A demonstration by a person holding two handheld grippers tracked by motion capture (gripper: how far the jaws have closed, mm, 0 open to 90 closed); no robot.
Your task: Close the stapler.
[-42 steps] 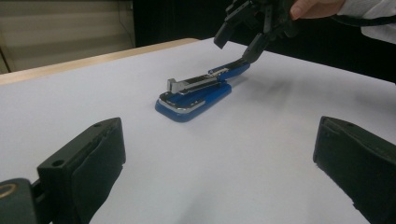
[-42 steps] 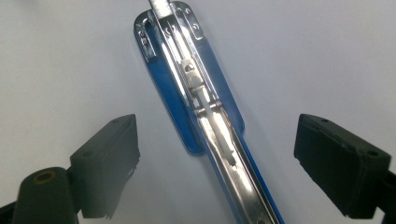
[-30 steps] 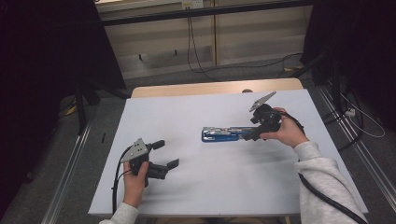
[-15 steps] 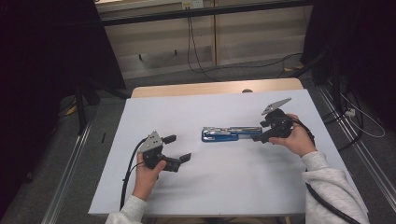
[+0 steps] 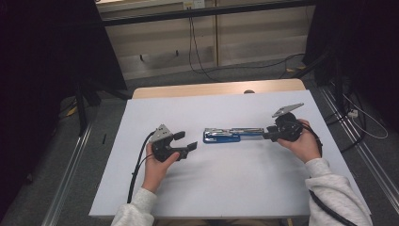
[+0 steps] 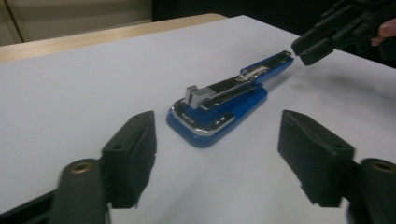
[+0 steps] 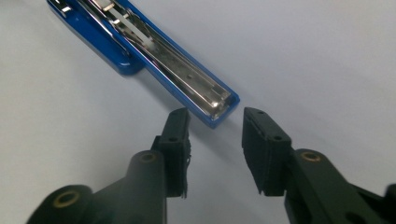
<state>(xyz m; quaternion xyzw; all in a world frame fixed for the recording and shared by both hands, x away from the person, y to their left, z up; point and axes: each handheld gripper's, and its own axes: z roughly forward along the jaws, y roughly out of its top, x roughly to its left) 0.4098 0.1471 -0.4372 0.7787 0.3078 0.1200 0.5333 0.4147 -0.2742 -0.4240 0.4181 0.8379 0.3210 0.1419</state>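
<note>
1. In the high view we find a blue stapler [image 5: 235, 135] lying opened out flat near the middle of the table [image 5: 226, 188], its long axis running left to right between the two grippers.
2. The same view places the left gripper [image 5: 187, 142] just left of the stapler, apart from it, and the right gripper [image 5: 269, 134] at the stapler's right end. It does not settle whether anything touches.
3. The left gripper view supplies what the high view lacks: the stapler's rounded blue base with a bright chromed rim, and a metal staple channel hinged open above it. The left gripper's jaws stand spread with the stapler ahead of them and bare table between; they have just been closing, with nothing between them.
4. That view also shows the right gripper [image 6: 322, 39] at the far tip of the stapler's blue arm.
5. The right gripper view gives the closest reading: the squared blue tip and its polished, scratched metal rail [image 7: 182, 65] sit just ahead of the gap between the right gripper's jaws. Those jaws are partly spread and have just been closing; we see no pad pressing on the tip.
6. The jaw pads are matt black and blocky, with ribbed inner faces. The table's top is smooth, pale and matt, with a wooden edge [image 5: 216, 88] at the far side.
</note>
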